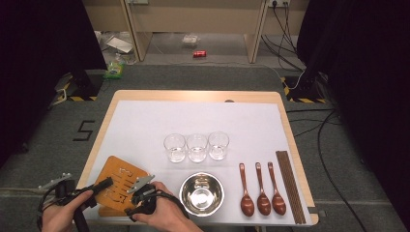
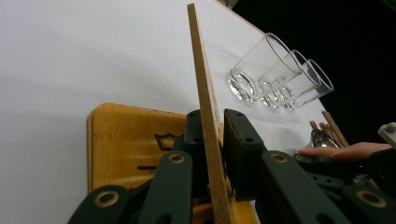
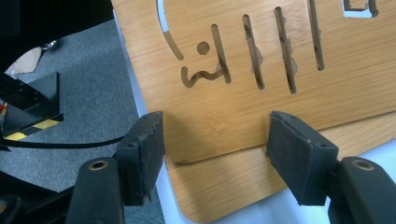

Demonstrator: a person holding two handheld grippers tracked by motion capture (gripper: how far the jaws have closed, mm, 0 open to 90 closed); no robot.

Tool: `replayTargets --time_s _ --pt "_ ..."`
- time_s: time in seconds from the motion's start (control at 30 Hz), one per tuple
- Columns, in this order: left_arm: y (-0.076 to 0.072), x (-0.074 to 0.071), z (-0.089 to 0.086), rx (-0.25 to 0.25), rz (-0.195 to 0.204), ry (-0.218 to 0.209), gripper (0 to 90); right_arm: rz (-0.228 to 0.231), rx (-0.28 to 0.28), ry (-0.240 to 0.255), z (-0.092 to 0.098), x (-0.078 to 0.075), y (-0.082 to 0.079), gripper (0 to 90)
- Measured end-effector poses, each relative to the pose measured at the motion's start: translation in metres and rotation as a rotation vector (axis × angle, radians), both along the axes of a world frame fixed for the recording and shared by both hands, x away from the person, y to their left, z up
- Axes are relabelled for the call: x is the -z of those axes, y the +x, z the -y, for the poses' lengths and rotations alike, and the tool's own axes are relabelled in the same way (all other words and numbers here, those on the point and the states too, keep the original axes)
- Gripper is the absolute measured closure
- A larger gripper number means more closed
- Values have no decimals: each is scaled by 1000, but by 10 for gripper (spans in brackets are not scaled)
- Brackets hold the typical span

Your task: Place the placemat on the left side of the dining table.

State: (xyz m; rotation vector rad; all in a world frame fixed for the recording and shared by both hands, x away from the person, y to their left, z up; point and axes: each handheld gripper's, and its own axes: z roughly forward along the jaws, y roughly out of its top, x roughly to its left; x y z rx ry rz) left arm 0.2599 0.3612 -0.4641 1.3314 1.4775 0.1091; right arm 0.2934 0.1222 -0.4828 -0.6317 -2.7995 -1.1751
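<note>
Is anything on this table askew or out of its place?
Yes: the upper wooden board is lifted on edge off the board beneath, clamped by the left gripper. Glasses, bowl and spoons lie tidy.

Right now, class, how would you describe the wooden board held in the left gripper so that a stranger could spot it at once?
Start at the white mat on the table and go to its near left corner, left of the steel bowl. Two bamboo boards are stacked there. It is the upper board, tilted up with slots cut through it, pinched by the left gripper; the lower board lies flat.
</note>
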Motion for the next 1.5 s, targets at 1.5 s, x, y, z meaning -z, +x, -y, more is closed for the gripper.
replayTargets --time_s 1.5 --pt "21 -30 -4 -123 158 -53 859 131 119 106 67 -64 20 402"
